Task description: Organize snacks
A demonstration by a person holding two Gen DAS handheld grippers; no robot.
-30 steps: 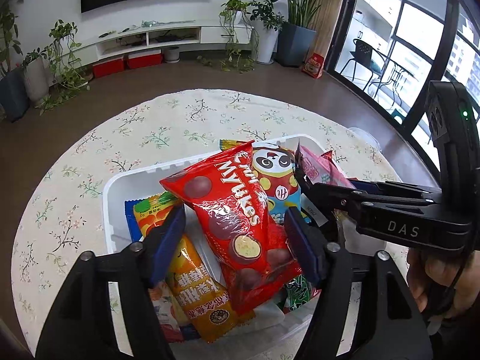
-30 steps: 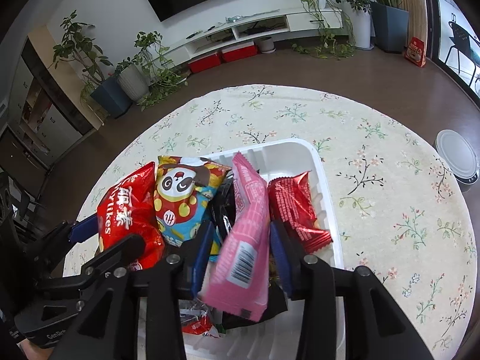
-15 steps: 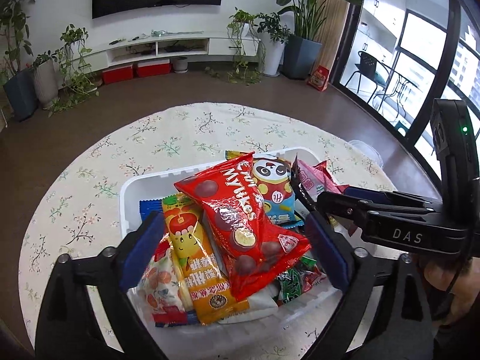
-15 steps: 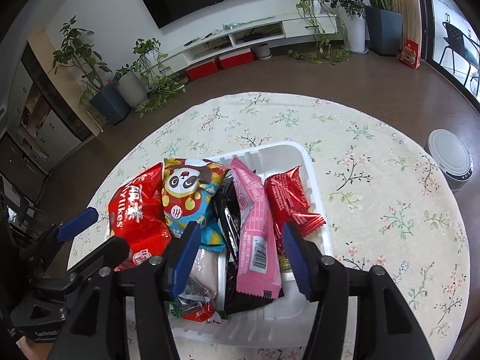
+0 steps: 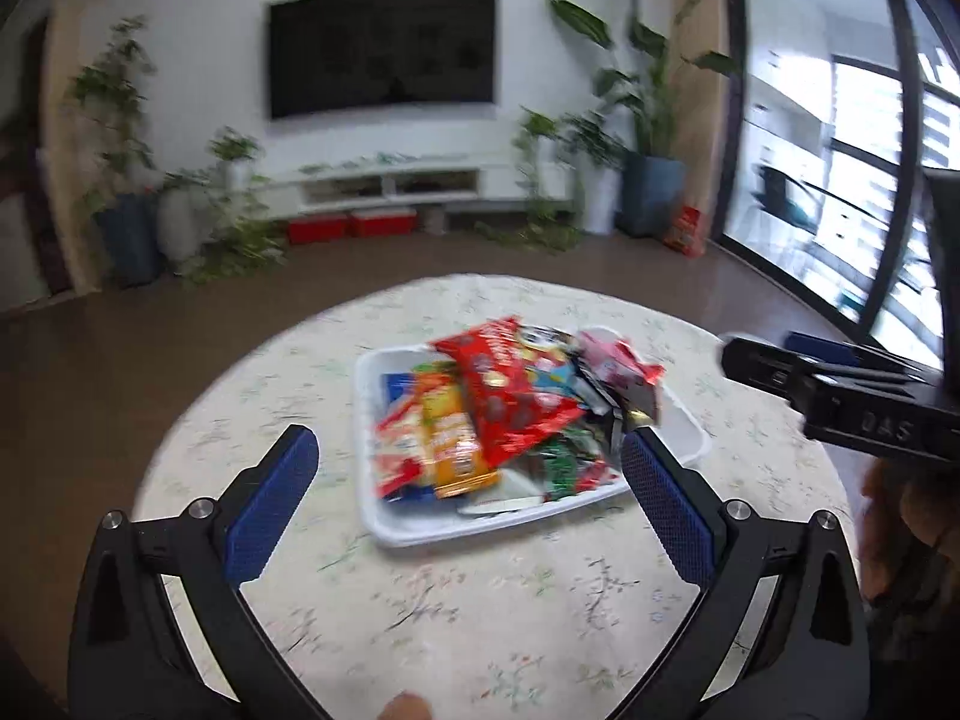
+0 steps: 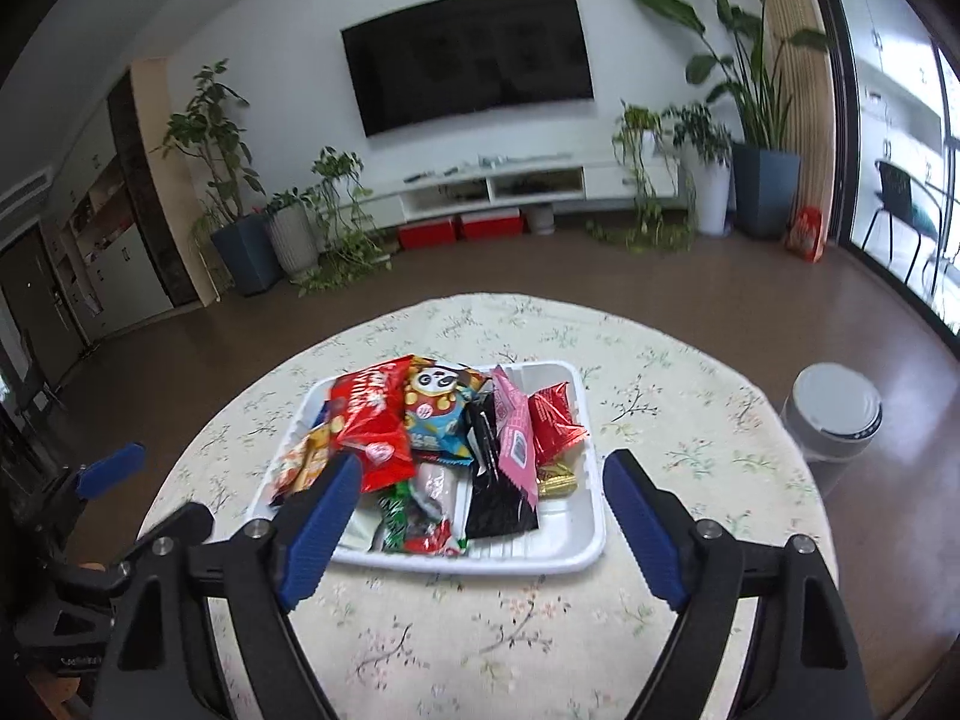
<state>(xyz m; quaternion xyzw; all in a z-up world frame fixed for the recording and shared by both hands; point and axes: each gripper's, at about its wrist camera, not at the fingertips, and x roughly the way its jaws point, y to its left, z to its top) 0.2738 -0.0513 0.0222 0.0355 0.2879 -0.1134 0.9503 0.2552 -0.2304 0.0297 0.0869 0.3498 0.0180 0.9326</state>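
Floral tablecloth [image 6: 660, 396] bears tray [image 6: 576, 546] (heaped snacks [image 6: 438, 414]); bin [image 6: 837, 414] beside.

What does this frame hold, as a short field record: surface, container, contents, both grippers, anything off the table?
surface: round table with floral cloth
container: white tray, on the cloth
contents: snack packs piled in the tray: red bag, panda bag, pink pack, black pack, small red pack
left gripper: jaws opening, nothing between them, back from the tray
right gripper: jaws opening, nothing gripped
off table: grey bin on the floor
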